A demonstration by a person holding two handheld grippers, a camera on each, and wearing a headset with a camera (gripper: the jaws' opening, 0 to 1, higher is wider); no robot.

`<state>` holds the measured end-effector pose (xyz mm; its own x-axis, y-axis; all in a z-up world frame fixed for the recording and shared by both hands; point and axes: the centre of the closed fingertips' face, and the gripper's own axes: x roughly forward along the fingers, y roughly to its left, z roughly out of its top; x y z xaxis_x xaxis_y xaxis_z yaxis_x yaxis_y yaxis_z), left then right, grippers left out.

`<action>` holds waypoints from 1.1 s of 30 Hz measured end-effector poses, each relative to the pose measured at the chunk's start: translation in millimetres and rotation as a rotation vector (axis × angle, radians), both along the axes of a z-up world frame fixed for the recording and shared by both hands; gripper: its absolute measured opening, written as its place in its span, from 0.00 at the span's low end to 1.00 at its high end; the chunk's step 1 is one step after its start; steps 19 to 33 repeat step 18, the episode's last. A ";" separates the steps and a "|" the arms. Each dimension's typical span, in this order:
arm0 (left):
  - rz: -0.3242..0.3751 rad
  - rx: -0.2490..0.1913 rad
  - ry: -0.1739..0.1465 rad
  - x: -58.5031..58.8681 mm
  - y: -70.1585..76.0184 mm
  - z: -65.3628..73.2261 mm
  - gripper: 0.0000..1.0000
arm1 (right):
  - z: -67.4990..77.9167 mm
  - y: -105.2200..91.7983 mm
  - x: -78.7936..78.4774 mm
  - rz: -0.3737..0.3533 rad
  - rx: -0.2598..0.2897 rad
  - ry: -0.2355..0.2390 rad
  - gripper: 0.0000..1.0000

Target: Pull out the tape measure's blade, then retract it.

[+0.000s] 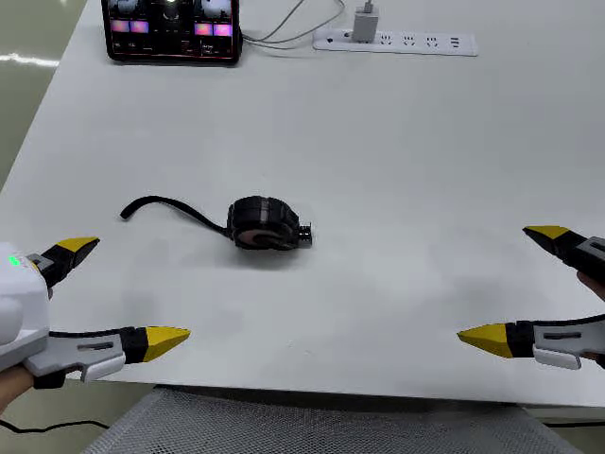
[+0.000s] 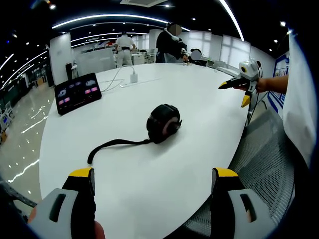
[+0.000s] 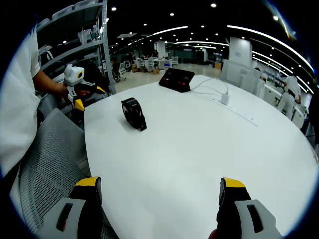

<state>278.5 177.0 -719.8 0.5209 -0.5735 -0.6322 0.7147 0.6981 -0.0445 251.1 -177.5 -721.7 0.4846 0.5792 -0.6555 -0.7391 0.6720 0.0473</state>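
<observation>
The tape measure (image 1: 263, 225) sits near the middle of the white table (image 1: 406, 151) with its blade in. Its black strap (image 1: 165, 206) trails off to the left in the head view. The left claw (image 1: 142, 288) and right claw (image 1: 493, 282) hover at the table's near edge, one on either side. Both are released, jaws spread wide, grasping nothing and well apart from the tape measure. A power strip (image 1: 397, 42) lies at the far edge.
</observation>
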 end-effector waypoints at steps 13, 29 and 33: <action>-0.004 0.010 -0.008 0.9 0.0 -0.4 0.96 | -0.8 1.1 -0.8 0.001 0.006 0.004 0.97; -0.001 0.001 -0.002 0.4 -1.1 -0.5 0.96 | -0.8 1.1 -0.8 0.001 0.005 0.005 0.97; -0.001 0.001 -0.002 0.4 -1.1 -0.5 0.96 | -0.8 1.1 -0.8 0.001 0.005 0.005 0.97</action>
